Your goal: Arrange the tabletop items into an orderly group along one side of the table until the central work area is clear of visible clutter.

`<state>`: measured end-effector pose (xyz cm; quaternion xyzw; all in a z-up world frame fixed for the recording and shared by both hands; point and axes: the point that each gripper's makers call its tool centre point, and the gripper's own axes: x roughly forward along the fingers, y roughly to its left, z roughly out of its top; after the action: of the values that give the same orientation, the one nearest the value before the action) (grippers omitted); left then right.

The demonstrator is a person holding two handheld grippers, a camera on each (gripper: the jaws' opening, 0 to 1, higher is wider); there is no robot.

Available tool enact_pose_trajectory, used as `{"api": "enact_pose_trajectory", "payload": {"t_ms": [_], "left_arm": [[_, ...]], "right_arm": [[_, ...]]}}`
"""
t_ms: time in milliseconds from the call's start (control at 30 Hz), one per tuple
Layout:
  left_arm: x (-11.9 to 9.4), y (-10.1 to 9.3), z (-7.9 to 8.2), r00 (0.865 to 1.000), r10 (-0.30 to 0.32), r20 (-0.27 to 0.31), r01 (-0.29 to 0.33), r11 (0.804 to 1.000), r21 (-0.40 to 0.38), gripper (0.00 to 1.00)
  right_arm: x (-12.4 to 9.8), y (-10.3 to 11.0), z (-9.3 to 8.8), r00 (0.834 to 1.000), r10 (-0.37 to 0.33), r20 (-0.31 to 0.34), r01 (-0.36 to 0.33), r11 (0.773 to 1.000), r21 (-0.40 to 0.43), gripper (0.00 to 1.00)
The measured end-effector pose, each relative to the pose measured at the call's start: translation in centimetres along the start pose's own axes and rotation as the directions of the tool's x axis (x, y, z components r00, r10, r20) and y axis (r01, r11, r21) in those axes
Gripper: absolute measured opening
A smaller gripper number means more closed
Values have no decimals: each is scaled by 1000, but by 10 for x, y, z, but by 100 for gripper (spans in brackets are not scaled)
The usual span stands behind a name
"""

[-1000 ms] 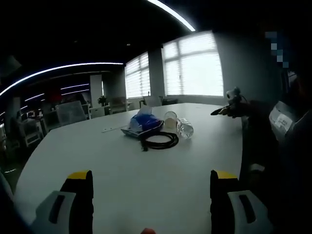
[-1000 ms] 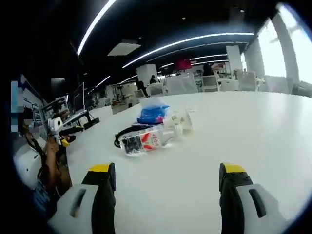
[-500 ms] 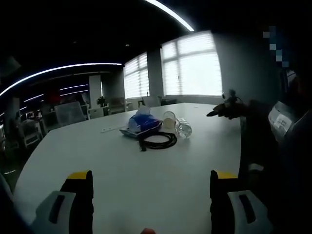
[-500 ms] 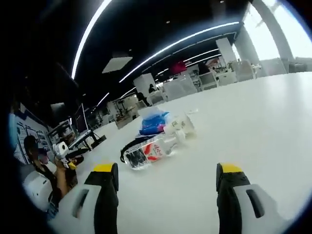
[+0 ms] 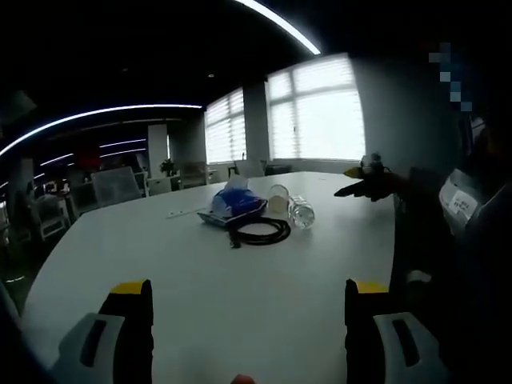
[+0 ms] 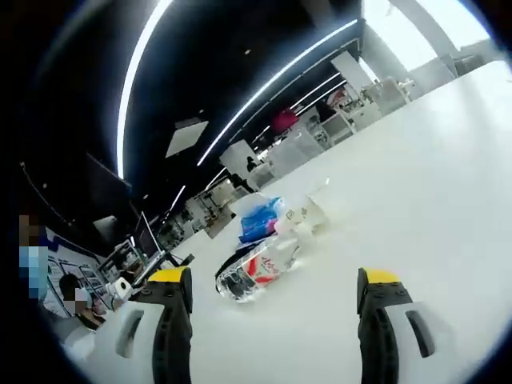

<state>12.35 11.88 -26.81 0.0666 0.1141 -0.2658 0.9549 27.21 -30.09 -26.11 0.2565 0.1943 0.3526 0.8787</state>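
Observation:
A small cluster lies on the white table (image 5: 240, 280): a blue tissue pack (image 5: 237, 200), a coiled black cable (image 5: 260, 232), a clear cup (image 5: 278, 198) and a plastic water bottle (image 5: 302, 212) on its side. My left gripper (image 5: 248, 320) stands open well short of them, nothing between its jaws. In the right gripper view the bottle (image 6: 260, 268), with a red label, lies nearest, with the cable (image 6: 228, 268), the blue pack (image 6: 260, 224) and the cup (image 6: 314, 214) behind it. My right gripper (image 6: 268, 320) is open and apart from the bottle. The other gripper (image 5: 364, 182) reaches in at the right of the left view.
The table (image 6: 432, 200) stretches wide and bare around the cluster. A person's body (image 5: 464, 240) stands close at the right in the left gripper view. Office chairs (image 5: 116, 184) and desks line the far side, bright windows (image 5: 320, 112) behind.
The right gripper's view has rolled and tilted, and moved closer to the bottle. In the left view the other gripper has moved slightly left over the table. The items have not moved.

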Motion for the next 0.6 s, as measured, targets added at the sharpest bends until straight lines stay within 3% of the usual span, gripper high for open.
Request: {"api": "enact_pose_trajectory", "payload": {"t_ms": [267, 600], "left_arm": [[-1, 0, 0, 1000, 3, -1, -3, 1000, -7, 100], [-7, -3, 15, 1000, -1, 25, 1, 1000, 19, 100]], "right_arm": [[2, 6, 1, 1000, 15, 4, -15, 999, 31, 82], [6, 10, -6, 999, 35, -8, -34, 993, 114, 81]]}}
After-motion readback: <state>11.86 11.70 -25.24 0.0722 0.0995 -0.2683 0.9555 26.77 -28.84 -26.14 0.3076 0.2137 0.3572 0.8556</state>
